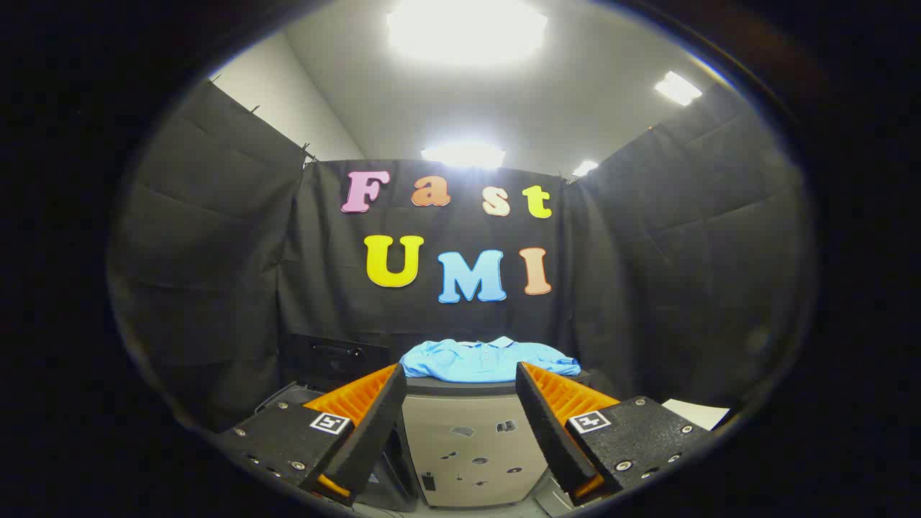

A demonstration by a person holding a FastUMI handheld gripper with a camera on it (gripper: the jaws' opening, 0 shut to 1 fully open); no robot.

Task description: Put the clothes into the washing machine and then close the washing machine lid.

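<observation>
Black drape [216, 288] around booth, bright ceiling lights [466, 29], white sheet [696, 414] lower right

Recording booth inside an office-type room: black cloth walls [216, 237] hang on three sides; a white ceiling with rectangular panel lights [466, 29] shows above them.

My fingers [462, 403] stood apart with nothing between them, pointing at the washer [471, 453], which stood ahead and a little below. A shirt [486, 360] lay spread on the washer's top, beyond my fingertips and between them. Left of the washer, behind my left finger, sat a box [331, 360]. Cloth walls [216, 288] closed in behind and on both sides.
</observation>
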